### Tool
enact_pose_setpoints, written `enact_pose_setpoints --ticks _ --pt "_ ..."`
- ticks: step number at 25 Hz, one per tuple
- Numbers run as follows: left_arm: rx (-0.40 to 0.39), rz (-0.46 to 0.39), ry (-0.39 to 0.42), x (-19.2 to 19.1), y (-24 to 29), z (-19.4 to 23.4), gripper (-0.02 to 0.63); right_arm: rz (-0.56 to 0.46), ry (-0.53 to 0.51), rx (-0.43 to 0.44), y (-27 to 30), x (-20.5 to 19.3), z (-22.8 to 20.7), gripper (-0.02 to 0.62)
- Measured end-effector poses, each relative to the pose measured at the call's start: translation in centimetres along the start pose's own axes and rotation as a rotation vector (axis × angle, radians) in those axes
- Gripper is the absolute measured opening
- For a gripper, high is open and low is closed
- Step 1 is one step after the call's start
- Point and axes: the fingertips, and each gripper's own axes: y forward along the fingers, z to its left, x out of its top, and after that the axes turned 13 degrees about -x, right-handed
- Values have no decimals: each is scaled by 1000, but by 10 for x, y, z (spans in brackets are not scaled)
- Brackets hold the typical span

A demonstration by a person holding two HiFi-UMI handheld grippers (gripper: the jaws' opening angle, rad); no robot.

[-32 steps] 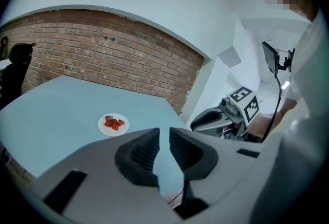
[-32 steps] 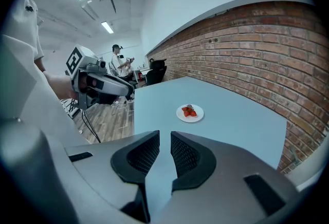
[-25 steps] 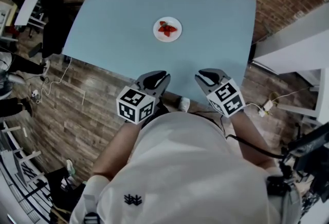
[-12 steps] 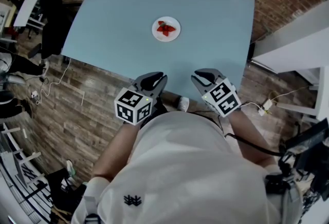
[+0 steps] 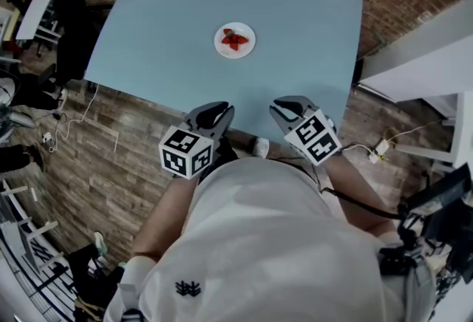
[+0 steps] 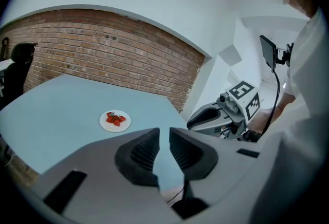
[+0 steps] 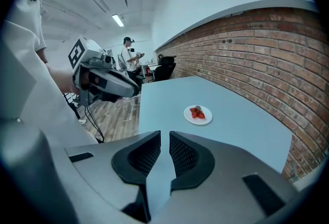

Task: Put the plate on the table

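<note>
A small white plate (image 5: 235, 40) with red strawberry pieces rests on the light-blue table (image 5: 303, 10), a little left of the middle. It also shows in the left gripper view as the plate (image 6: 115, 120) and in the right gripper view as the plate (image 7: 198, 114). My left gripper (image 5: 215, 111) and right gripper (image 5: 284, 105) hover side by side at the table's near edge, well short of the plate. Both are shut, with only a thin slit between the pads and nothing held. The left gripper (image 6: 164, 134) sees the right gripper (image 6: 206, 117) beside it.
A black office chair (image 5: 72, 25) stands off the table's left side, with cables (image 5: 81, 117) on the brick-patterned floor. A white counter (image 5: 421, 62) lies to the right. A brick wall (image 7: 267, 58) runs behind the table. A person (image 7: 127, 54) stands far back in the room.
The whole head view has drifted slightly left and up. Both grippers stay shut at the table's near edge, and the plate has not moved on the table.
</note>
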Motion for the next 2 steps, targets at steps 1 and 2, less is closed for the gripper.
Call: enact_pose_setpoints --ticks 1,2 --pt "10 -1 0 0 -5 4 61 -5 -2 7 4 4 3 61" --pt "22 -1 -1 0 -10 9 61 -11 -4 14 9 8 6 61"
